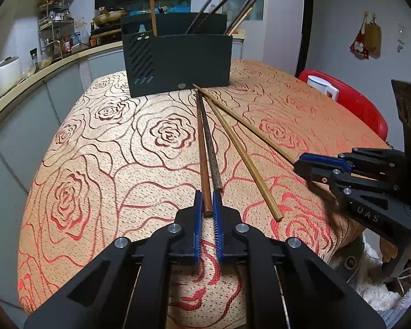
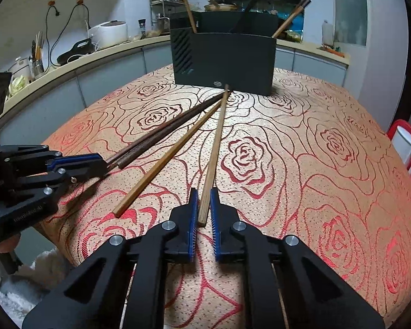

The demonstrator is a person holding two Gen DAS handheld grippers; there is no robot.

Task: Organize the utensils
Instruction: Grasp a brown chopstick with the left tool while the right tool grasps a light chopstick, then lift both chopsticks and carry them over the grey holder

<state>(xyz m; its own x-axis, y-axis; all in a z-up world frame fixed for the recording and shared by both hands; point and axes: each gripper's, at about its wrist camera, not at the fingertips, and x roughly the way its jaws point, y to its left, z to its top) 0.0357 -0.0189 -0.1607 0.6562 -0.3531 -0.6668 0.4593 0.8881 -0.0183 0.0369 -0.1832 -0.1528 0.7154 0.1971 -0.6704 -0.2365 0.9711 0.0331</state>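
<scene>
Four chopsticks fan out on the rose-patterned tablecloth (image 1: 109, 164), their far tips meeting in front of a black utensil holder (image 1: 178, 63) (image 2: 224, 60). My left gripper (image 1: 207, 193) (image 2: 102, 161) is shut on the near end of a red-brown chopstick (image 1: 201, 142). A darker chopstick (image 1: 211, 148) lies loose right beside it. My right gripper (image 2: 203, 191) (image 1: 298, 163) is shut on the near end of a light bamboo chopstick (image 2: 216, 142) (image 1: 249, 128). A second bamboo chopstick (image 2: 167, 159) (image 1: 241, 150) lies free between the two grippers. Several chopsticks stand in the holder.
The table's near edge drops off just behind both grippers. A red chair (image 1: 356, 104) (image 2: 405, 142) with a white item on it stands at the right. A kitchen counter (image 1: 41, 68) with appliances and a wire rack runs behind the table.
</scene>
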